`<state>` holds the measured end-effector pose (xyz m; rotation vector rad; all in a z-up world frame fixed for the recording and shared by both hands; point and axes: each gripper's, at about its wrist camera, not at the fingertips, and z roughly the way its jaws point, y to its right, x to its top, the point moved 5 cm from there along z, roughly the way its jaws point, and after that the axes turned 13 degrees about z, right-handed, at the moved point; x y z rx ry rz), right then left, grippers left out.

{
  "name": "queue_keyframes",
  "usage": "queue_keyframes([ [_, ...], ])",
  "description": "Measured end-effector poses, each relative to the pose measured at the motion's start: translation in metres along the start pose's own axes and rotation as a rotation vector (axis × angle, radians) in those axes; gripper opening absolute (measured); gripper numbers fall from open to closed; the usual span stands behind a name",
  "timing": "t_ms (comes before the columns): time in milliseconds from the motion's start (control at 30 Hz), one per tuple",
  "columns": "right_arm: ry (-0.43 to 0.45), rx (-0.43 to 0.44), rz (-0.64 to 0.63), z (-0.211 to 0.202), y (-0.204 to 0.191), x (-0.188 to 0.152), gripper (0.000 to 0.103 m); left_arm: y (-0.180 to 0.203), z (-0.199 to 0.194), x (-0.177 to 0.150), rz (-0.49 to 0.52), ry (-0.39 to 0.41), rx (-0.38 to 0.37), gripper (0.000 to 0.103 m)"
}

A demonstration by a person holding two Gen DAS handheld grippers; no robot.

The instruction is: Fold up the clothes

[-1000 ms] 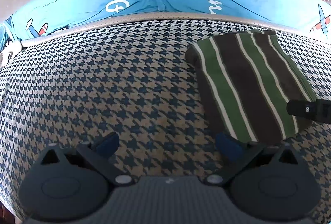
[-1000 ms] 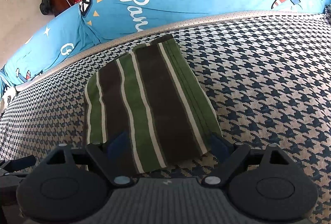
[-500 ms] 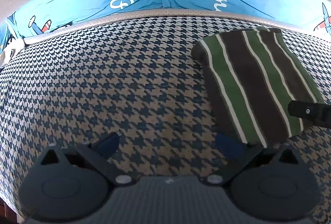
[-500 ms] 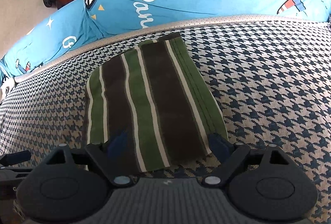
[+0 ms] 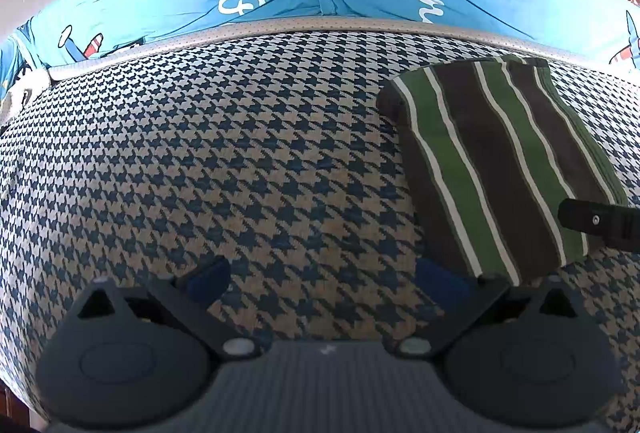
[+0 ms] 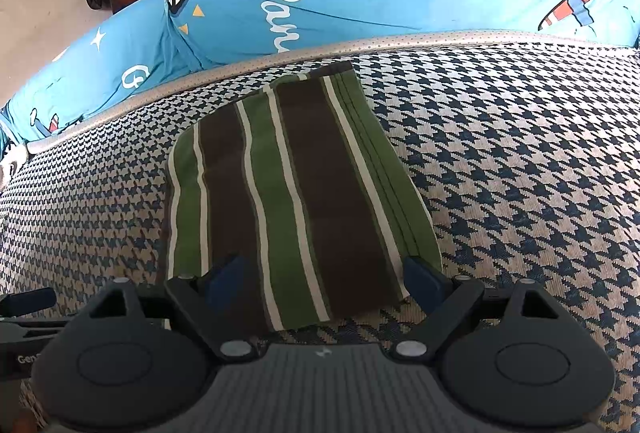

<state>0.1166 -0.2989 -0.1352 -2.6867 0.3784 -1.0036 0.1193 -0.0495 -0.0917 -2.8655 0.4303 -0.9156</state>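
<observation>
Both wrist cameras look steeply down, close over the checked cushion. The left view has the striped cloth at its right; the right view centres it. Both share the blue backrest.

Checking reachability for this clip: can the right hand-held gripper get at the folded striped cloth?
Probably yes. The right hand-held gripper is open, right at the near edge of the striped cloth, with nothing lying between them on the houndstooth surface.

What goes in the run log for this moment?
stage: striped garment folded on houndstooth cushion | left gripper: open, empty | right gripper: open, over garment's near edge
</observation>
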Motion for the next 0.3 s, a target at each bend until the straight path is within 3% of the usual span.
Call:
queue_keyframes([
  [300, -0.002, -0.008, -0.014, 0.0002, -0.0011, -0.0003, 0.087, -0.0015, -0.0004, 0.0013, -0.009, 0.011, 0.004, 0.103],
])
